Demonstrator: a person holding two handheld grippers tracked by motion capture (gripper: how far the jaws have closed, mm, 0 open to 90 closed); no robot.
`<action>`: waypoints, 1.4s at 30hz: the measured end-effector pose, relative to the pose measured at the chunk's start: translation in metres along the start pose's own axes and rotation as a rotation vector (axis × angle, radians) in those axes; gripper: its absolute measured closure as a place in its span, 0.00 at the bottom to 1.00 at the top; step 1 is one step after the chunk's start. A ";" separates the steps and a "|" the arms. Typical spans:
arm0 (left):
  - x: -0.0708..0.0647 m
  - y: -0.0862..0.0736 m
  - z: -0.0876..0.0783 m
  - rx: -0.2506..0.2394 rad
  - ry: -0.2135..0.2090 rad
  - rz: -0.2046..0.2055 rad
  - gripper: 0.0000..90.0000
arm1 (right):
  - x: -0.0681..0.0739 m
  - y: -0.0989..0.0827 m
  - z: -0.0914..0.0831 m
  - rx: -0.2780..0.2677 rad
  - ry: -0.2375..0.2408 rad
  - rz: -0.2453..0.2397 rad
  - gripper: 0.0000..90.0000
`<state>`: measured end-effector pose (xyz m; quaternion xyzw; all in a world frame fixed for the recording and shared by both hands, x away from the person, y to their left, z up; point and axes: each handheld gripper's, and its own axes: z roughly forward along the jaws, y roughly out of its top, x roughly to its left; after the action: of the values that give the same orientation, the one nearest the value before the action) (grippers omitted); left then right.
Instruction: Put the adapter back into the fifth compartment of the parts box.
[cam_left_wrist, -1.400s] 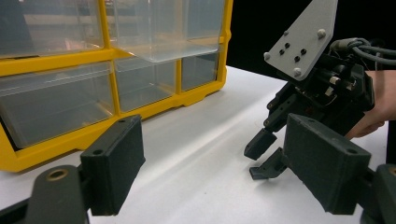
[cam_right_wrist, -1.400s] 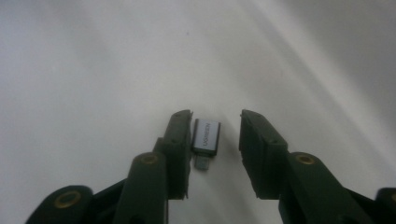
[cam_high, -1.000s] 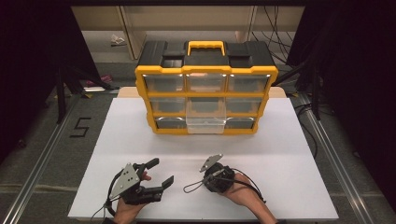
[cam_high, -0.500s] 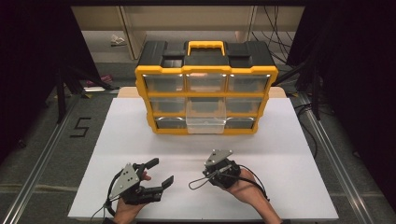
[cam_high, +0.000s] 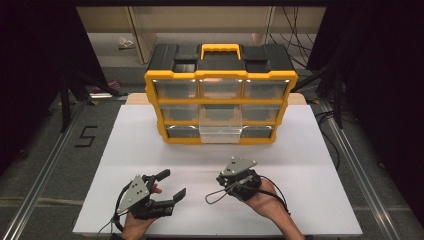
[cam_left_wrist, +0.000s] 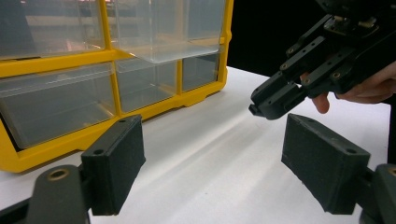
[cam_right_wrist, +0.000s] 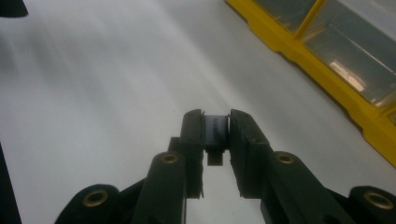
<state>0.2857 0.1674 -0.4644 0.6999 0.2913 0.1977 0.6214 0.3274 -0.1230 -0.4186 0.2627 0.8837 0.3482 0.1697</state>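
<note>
Transport step, as I judge it: my right gripper is clamped on a small dark part, and the drawer cabinet stands ahead of it on the desk. What the part is, I cannot tell; it is small and sits between the jaw tips, seen best in the right gripper view.

Position of the right gripper:
- Low over the desk, well short of the cabinet.
- The cabinet's yellow frame lies ahead and to its right in the right gripper view.
- One middle drawer in the bottom row stands pulled out toward me. It looks empty, though its clear walls make that hard to confirm.

Position of my left gripper:
- Jaws wide apart, holding nothing.
- Just above the desk, beside the right gripper and apart from it.
- In the left gripper view the right gripper hangs ahead of it and to the right, with the cabinet to the left.

Next move, by my estimate:
1. Carry the part forward to the pulled-out drawer.
2. Raise it enough to clear the drawer's front wall.
3. Bring the tips over the drawer's inside before parting the jaws.

Caution: the grip covers little of the part, so a tilt or a knock on the drawer wall could shake it loose.
</note>
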 end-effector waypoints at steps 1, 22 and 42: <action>0.000 0.000 0.000 0.000 0.000 0.000 0.23 | 0.000 0.000 0.000 0.000 0.000 0.000 0.85; 0.000 0.000 -0.001 -0.006 0.004 0.005 0.24 | 0.000 0.007 -0.019 -0.078 -0.011 0.006 0.85; -0.001 0.000 -0.001 -0.008 0.007 0.010 0.24 | -0.002 0.011 -0.032 -0.134 -0.029 0.014 0.85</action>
<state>0.2846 0.1678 -0.4638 0.6981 0.2894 0.2044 0.6222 0.3175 -0.1343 -0.3878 0.2618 0.8540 0.4040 0.1970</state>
